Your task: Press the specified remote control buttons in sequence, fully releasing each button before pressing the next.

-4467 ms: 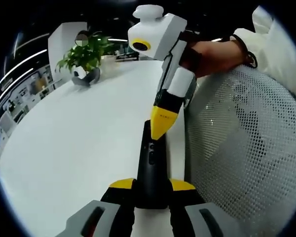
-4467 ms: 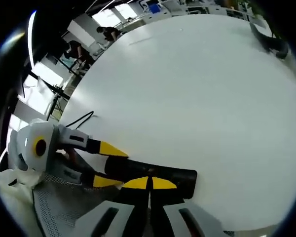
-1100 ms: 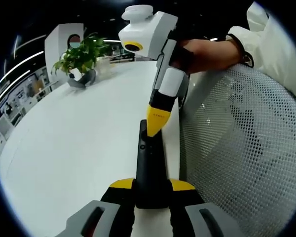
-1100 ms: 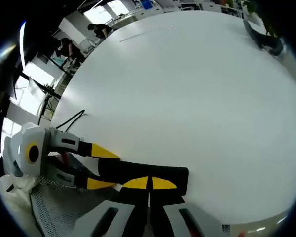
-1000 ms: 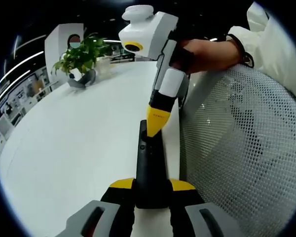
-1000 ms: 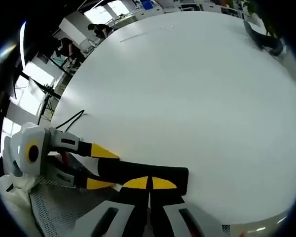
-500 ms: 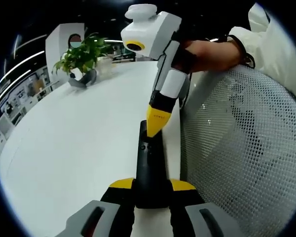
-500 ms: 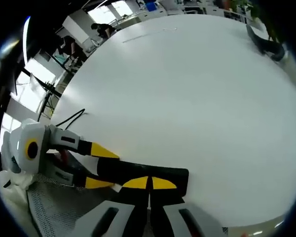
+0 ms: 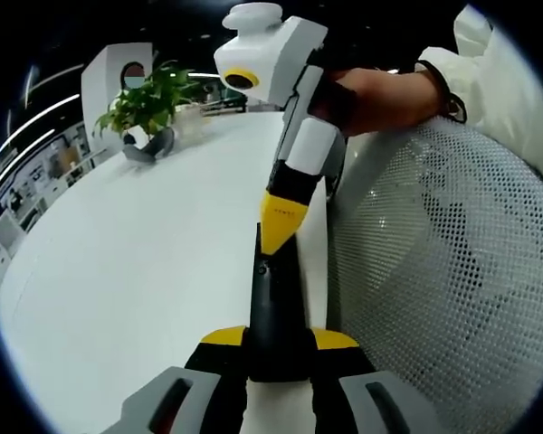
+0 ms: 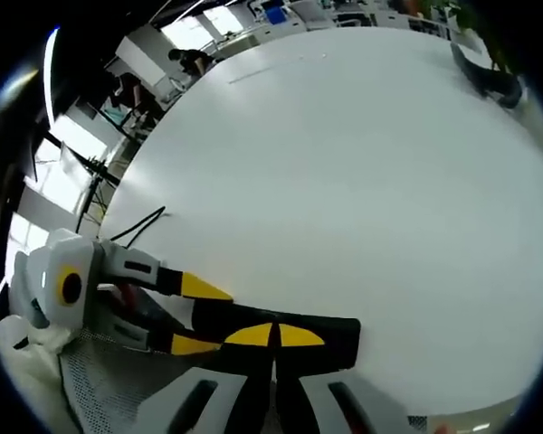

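In the left gripper view, the left tool (image 9: 278,340) has its 2 yellow-tipped jaws clamped on the near end of a black remote control (image 9: 276,303), one jaw on each side. The remote lies lengthwise on the white counter (image 9: 136,271), close to the counter's edge, and points away from the camera. Small buttons show on its top face near the far end. The right tool (image 9: 279,223) comes down from above, held by a person's hand (image 9: 380,90) in a white sleeve (image 9: 502,81). Its yellow tip is pressed together into a single point and rests on the far end of the remote, just beyond the small buttons. A white mesh chair back (image 9: 443,280) stands just beside the counter's edge, next to the remote. At the far end of the counter stands a leafy green plant (image 9: 145,104) in a grey pot.

In the right gripper view, the right tool (image 10: 273,336) has its 2 yellow tips closed edge to edge, gripping nothing, and they touch the top of the black remote control (image 10: 281,334), which lies crosswise beneath them on the white counter (image 10: 344,181). The left tool (image 10: 199,316) reaches in from the left, its 2 yellow jaws on either side of the remote's end. A thin black cable (image 10: 140,224) lies on the counter beyond that tool.
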### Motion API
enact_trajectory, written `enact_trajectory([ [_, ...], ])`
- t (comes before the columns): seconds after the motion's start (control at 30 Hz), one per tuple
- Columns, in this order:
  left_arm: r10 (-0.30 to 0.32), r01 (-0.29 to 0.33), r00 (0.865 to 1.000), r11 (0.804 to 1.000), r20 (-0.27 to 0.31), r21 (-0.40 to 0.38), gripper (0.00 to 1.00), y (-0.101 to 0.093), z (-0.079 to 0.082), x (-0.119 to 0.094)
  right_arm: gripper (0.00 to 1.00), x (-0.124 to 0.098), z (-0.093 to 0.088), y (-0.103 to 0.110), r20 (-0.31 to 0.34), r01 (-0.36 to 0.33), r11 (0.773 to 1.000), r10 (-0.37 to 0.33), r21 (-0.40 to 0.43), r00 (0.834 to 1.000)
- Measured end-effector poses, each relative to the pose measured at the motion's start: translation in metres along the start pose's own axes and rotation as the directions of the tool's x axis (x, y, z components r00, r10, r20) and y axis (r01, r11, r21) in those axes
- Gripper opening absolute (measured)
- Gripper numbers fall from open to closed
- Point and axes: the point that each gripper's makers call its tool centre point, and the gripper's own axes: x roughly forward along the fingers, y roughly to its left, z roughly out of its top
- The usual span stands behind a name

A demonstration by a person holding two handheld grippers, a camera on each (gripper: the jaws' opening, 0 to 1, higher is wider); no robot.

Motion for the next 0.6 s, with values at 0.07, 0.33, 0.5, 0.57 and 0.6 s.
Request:
enact_trajectory([
  [0.07, -0.014, 0.014, 1.000, 1.000, 0.000, 0.011, 0.25, -0.0035, 0.0005, 0.0015, 0.00, 0.0028, -0.0019, 0.0035, -0.011, -0.012, 1.000, 0.012, -0.010, 1.000],
  [0.33, -0.020, 0.020, 1.000, 1.000, 0.004, 0.019, 0.25, -0.0051, 0.0009, 0.0018, 0.00, 0.0076, -0.0059, 0.0069, -0.039, -0.015, 0.999, 0.014, -0.042, 0.999],
  [0.5, -0.021, 0.021, 1.000, 1.000, 0.005, 0.020, 0.25, -0.0056, 0.0007, 0.0016, 0.00, 0.0089, -0.0063, 0.0063, -0.030, -0.015, 0.999, 0.014, -0.042, 0.999],
  [0.57, -0.021, 0.021, 1.000, 1.000, 0.005, 0.019, 0.25, -0.0057, 0.0007, 0.0016, 0.00, 0.0093, -0.0060, 0.0064, -0.027, -0.013, 0.999, 0.012, -0.044, 1.000],
  [0.6, -0.022, 0.021, 1.000, 1.000, 0.005, 0.019, 0.25, -0.0056, 0.0006, 0.0015, 0.00, 0.0098, -0.0057, 0.0060, -0.024, -0.011, 0.999, 0.010, -0.047, 1.000],
])
